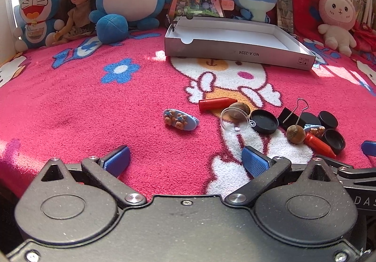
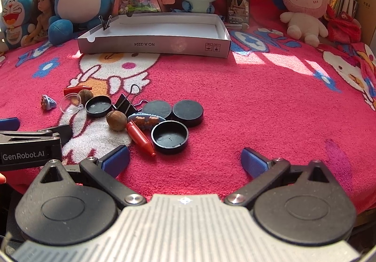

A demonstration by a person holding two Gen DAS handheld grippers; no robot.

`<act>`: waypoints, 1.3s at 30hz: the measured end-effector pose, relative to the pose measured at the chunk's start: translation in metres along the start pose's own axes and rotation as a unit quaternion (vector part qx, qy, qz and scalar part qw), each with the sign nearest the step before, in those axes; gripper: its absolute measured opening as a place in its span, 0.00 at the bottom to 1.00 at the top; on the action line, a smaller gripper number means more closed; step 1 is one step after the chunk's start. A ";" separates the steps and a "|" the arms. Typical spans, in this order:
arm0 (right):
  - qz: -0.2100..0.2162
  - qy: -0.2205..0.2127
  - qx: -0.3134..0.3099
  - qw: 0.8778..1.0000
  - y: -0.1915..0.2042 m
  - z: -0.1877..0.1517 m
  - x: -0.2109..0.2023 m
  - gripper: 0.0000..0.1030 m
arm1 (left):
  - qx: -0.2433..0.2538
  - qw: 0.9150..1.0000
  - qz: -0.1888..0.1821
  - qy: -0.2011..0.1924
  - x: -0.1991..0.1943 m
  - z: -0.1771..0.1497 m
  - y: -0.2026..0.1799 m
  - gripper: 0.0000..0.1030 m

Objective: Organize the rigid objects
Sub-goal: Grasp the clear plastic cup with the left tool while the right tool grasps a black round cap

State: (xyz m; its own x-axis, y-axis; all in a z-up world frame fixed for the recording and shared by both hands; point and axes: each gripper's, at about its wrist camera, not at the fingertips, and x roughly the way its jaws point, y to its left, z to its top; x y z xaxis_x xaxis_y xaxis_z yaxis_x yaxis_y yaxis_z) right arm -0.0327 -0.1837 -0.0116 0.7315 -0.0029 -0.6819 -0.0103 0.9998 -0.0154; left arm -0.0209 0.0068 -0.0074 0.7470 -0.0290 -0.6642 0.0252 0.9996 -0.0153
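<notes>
The small rigid things lie in a loose heap on the pink blanket: an upturned black cap (image 2: 169, 137), two closed black discs (image 2: 188, 113) behind it, a red crayon (image 2: 140, 138) touching a brown nut (image 2: 116, 120), a blue bear hair clip (image 2: 146, 120), a black binder clip (image 2: 124, 103), a clear plastic dome (image 2: 70, 103) and a second crayon (image 1: 217, 103) beyond it. Another bear hair clip (image 1: 180, 119) sits apart to the left of the heap. The white cardboard box (image 2: 155, 44) stands well behind them and looks empty apart from a binder clip (image 2: 106, 22) pinched on its left wall, so the sorting seems barely begun.

The left gripper (image 1: 185, 159) and the right gripper (image 2: 185, 159) both hover low with their fingers wide apart, holding nothing. The right one is nearest the upturned cap; a likely next move is to ease forward and left, straddle its rim and close. The cap's thin wall could slip or tip on the soft pile.

The blanket (image 2: 270, 102) is fluffy, printed with cartoon rabbits and flowers, and sunlit in patches. Plush toys, a doll and a propped phone (image 2: 237, 2) line the back, with books behind
</notes>
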 end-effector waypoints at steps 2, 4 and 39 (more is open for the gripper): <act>0.008 -0.012 -0.006 1.000 -0.001 -0.001 -0.005 1.00 | -0.002 1.000 -0.010 -0.013 -0.006 0.001 0.001 0.82; 0.013 -0.032 -0.011 0.999 -0.003 -0.002 -0.013 0.98 | 0.004 1.000 -0.019 -0.023 -0.012 0.001 -0.001 0.65; 0.035 -0.048 -0.081 0.995 -0.004 -0.008 -0.027 0.47 | 0.085 0.994 -0.060 -0.039 -0.002 0.008 -0.027 0.43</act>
State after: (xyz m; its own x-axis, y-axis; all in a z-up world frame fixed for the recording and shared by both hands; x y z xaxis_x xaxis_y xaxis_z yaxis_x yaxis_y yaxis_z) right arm -0.0578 -0.1874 0.0006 0.7869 0.0758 -0.6124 -0.1674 0.9814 -0.0937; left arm -0.0180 -0.0201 0.0001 0.7811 -0.1555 -0.6047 0.2247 0.9736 0.0399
